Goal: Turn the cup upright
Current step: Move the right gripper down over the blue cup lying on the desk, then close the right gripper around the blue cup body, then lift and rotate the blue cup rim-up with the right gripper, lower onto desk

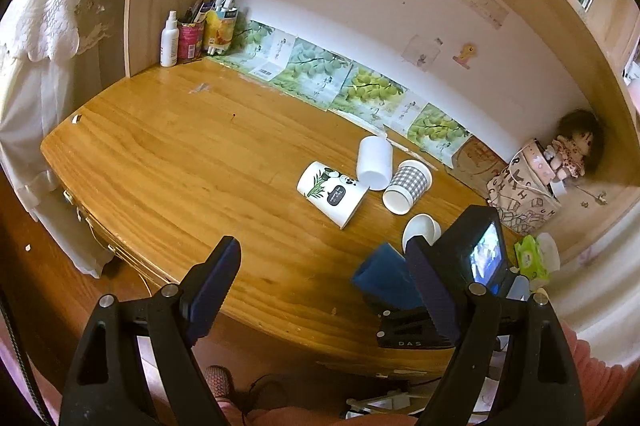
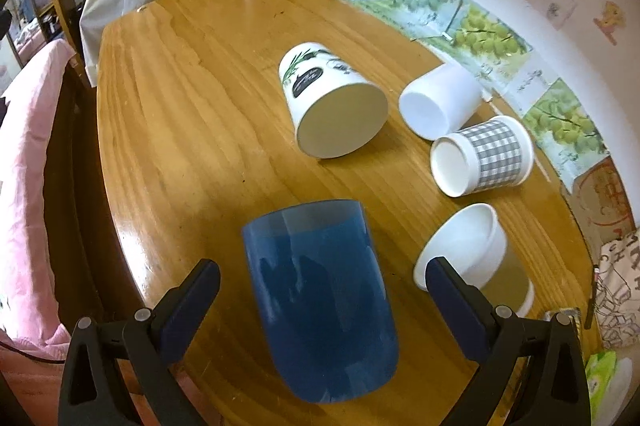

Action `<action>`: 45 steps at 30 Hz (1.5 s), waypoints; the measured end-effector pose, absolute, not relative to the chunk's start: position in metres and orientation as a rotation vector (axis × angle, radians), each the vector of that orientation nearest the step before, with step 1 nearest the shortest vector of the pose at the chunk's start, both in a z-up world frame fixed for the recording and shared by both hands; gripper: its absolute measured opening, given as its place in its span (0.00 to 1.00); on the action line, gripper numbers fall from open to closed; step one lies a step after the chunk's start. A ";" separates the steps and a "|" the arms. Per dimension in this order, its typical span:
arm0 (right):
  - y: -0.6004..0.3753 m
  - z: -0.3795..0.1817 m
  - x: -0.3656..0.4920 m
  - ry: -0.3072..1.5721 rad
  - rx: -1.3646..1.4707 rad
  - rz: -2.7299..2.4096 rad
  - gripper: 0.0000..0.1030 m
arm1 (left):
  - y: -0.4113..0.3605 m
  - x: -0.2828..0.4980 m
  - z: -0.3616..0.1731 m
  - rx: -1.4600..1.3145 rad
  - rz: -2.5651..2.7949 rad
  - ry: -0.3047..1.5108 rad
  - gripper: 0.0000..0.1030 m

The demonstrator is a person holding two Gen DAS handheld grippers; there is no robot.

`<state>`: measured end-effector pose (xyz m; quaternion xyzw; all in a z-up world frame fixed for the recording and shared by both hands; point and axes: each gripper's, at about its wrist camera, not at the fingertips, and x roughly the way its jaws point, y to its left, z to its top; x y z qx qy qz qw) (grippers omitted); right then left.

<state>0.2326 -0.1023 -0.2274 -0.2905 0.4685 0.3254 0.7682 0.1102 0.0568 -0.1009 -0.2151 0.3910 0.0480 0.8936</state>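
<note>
A blue cup lies on its side on the wooden table, between the fingers of my open right gripper, which do not touch it. It also shows in the left wrist view. Other cups lie on their sides: a panda-print cup, a plain white cup, a grey checked cup and a white and olive cup. My left gripper is open and empty above the table's front edge.
A spray bottle and pen holders stand in the far left corner. A doll and a printed bag sit at the right. A green wipes pack lies at the near right. Grape-print papers line the wall.
</note>
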 end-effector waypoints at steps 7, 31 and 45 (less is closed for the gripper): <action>-0.094 -0.240 0.237 1.063 -0.663 0.750 0.91 | 0.048 0.114 -0.104 -0.421 0.106 0.833 0.84; -0.101 -0.232 0.231 1.063 -0.592 0.724 0.76 | 0.044 0.107 -0.099 -0.393 0.038 0.836 0.84; -0.133 -0.197 0.203 0.875 -0.333 0.586 0.74 | 0.045 0.103 -0.086 -0.326 -0.082 0.844 0.84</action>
